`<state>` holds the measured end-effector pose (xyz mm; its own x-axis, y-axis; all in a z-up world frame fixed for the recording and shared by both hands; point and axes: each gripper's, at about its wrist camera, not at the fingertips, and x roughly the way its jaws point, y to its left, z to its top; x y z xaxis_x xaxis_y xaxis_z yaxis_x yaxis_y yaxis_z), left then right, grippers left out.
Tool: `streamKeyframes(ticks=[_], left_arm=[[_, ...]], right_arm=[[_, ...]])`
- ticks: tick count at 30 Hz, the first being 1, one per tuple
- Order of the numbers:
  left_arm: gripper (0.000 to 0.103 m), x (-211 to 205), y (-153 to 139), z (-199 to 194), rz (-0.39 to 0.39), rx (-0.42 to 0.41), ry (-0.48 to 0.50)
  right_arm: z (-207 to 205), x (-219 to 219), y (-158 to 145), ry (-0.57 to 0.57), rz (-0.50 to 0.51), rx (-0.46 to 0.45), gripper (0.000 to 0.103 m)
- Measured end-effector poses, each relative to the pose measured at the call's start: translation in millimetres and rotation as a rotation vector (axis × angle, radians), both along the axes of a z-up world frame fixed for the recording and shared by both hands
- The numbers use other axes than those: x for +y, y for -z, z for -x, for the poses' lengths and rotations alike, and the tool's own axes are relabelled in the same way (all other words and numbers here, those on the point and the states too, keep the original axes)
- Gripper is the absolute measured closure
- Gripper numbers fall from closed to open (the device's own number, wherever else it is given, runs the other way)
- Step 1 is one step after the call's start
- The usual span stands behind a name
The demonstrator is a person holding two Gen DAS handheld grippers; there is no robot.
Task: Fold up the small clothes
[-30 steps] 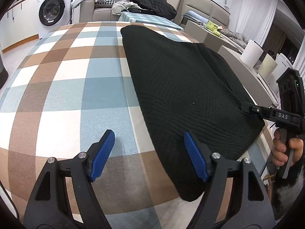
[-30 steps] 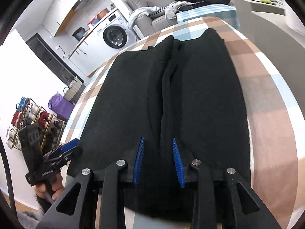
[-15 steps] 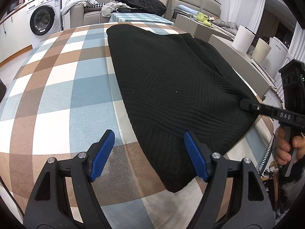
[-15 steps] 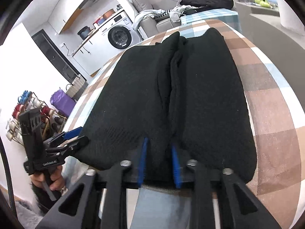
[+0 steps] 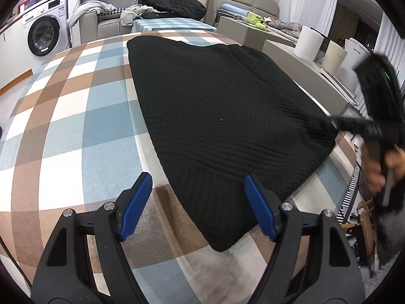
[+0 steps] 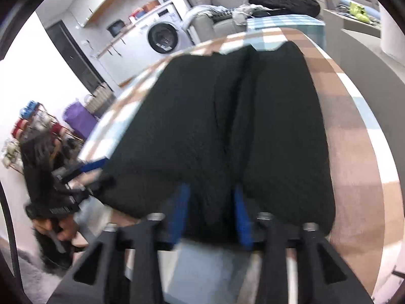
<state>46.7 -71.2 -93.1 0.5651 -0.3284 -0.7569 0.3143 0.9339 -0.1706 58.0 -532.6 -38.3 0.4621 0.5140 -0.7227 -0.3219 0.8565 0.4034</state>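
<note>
A black knitted garment [image 5: 222, 116] lies spread on the checked tablecloth [image 5: 83, 116]. My left gripper [image 5: 198, 206] is open and empty, just above the cloth's near corner, at the garment's near left edge. My right gripper [image 6: 210, 212] is closed on the near edge of the garment [image 6: 243, 131], with a ridge of fabric bunched between the blue pads. The right gripper also shows in the left wrist view [image 5: 329, 124] at the garment's right edge. The left gripper shows blurred in the right wrist view [image 6: 91, 169].
A sofa with piled clothes [image 5: 172, 2] stands behind the table. A washing machine [image 5: 43, 33] is at the back left. A grey bench with white rolls [image 5: 310, 43] runs along the right. A shoe rack [image 6: 33, 124] stands left of the table.
My right gripper has pulled back toward the table's near edge with the garment's edge in it, and the view is now blurred. The left gripper has drawn back a little and stays open.
</note>
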Motion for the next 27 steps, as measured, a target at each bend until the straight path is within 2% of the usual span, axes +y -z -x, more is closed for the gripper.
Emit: streamKeyframes(ticks=[3,6,8,10,11,12,14,15,18,20,21,23,25,27], left_arm=[[0.03,4.0,0.7,-2.2,0.014,0.01,-0.018],[0.03,10.6,0.0,-7.6,0.021,0.007,-0.051],[0.03,16.4,-0.4,-14.0,0.035,0.015,-0.079],[0.03,24.3,-1.6,-22.6,0.068,0.029,-0.11],[0.03,27.0,-2.3,-25.8,0.078,0.032,-0.12],[0.03,30.6,-3.7,-29.6,0.09,0.034,-0.133],[0.03,34.8,-6.2,-34.7,0.1,0.032,-0.149],[0.03,36.8,-7.2,-37.3,0.103,0.031,-0.158],[0.03,37.2,-5.5,-44.1,0.108,0.038,-0.163],[0.03,34.4,-1.6,-49.3,0.098,0.052,-0.166],[0.03,32.1,0.5,-51.7,0.091,0.059,-0.164],[0.03,27.8,3.3,-54.8,0.083,0.064,-0.159],[0.03,24.1,4.7,-58.0,0.088,0.066,-0.151],[0.03,20.5,6.3,-61.1,0.088,0.067,-0.152]], right_arm=[[-40.3,0.6,5.3,0.031,0.015,0.037,0.057],[-78.9,1.1,7.7,0.061,-0.042,0.065,0.057],[-99.9,7.5,7.1,0.073,-0.039,0.073,0.058],[-115.0,17.0,4.2,0.076,0.009,0.063,0.073],[-119.6,22.5,2.3,0.061,0.031,0.054,0.087],[-116.4,26.3,-1.3,0.048,0.036,0.036,0.094],[-105.4,31.3,-22.7,0.024,0.055,-0.064,0.095],[-98.7,29.1,-36.9,0.024,0.058,-0.12,0.095],[-92.1,16.6,-47.4,0.072,0.093,-0.139,0.095],[-97.9,11.8,-33.8,0.111,0.155,-0.093,0.093],[-105.4,9.3,-23.6,0.121,0.165,-0.04,0.089],[-110.3,-1.5,-6.1,0.14,0.127,0.059,0.085],[-102.5,-10.0,-7.6,0.136,0.094,0.055,0.079],[-89.0,-18.0,-13.5,0.133,0.103,0.032,0.07]])
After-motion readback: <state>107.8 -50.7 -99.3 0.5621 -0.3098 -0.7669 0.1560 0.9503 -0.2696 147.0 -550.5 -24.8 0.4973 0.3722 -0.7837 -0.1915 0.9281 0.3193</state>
